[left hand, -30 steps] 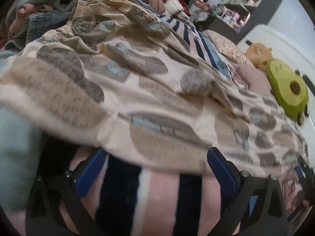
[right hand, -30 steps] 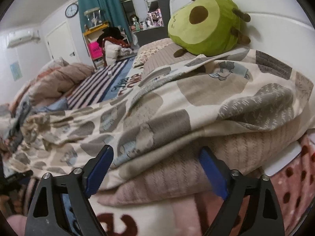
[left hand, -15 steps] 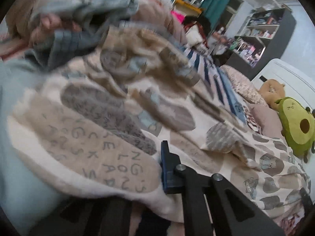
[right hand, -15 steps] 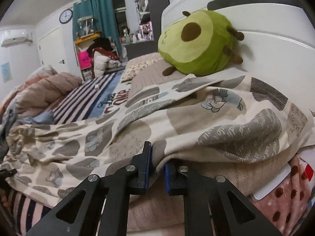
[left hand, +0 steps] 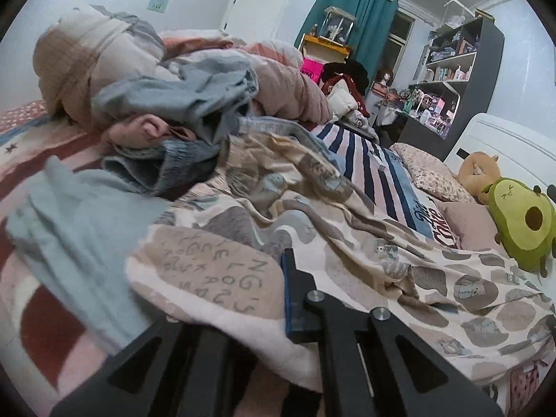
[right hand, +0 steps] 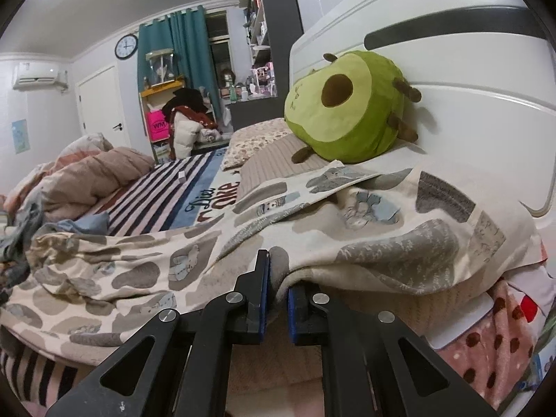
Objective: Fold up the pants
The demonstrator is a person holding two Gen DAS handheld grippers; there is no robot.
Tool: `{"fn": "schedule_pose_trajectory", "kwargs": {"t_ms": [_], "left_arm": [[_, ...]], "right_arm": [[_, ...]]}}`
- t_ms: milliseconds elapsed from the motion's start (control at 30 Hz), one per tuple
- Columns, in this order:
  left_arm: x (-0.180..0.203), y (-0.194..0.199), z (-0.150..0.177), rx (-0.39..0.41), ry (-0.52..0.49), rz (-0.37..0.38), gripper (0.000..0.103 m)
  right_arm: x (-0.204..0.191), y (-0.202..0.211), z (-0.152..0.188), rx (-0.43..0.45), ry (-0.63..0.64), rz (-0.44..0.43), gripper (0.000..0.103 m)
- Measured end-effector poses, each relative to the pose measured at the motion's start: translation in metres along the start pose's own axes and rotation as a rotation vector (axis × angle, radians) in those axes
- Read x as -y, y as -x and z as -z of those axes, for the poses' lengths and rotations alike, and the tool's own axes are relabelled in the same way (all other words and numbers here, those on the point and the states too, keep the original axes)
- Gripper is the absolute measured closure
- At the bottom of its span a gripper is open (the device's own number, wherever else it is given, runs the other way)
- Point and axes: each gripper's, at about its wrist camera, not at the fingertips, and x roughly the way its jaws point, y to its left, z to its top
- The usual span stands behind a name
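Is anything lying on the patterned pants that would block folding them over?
Nothing visible does. Both the left gripper and right gripper already pinch the pants; the laundry pile sits beside them.

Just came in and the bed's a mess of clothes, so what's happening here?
A person with a gripping tool in each hand is starting to fold the patterned pants spread across the bed. The right tool pinches the fabric near the avocado plush; the left tool is clamped on the other end, beside the clothes pile.

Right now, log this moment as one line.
task: fold pants | left claw: shut on patterned pants | right claw: shut on patterned pants | pants: spread across bed, unfolded
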Motion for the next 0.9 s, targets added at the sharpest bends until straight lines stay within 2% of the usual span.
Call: {"fn": "schedule_pose_trajectory", "kwargs": {"t_ms": [400, 567, 767, 900], "left_arm": [[-0.022, 0.098, 0.004, 0.096, -0.040, -0.021, 0.100], [-0.030, 0.126, 0.006, 0.099, -0.041, -0.026, 0.100], [-0.019, 0.105, -0.008, 0.058, -0.067, -0.002, 0.100], [0.000, 0.076, -0.027, 0.046, -0.106, -0.017, 0.099]], "right_arm": [[-0.002, 0.071, -0.001, 0.059, 0.022, -0.046, 0.101], [-0.004, 0.104, -0.003, 0.085, 0.045, -0.066, 0.101], [-0.009, 0.102, -0.017, 0.088, 0.097, -0.055, 0.101], [-0.018, 0.078, -0.041, 0.081, 0.148, -0.045, 0.101]]}}
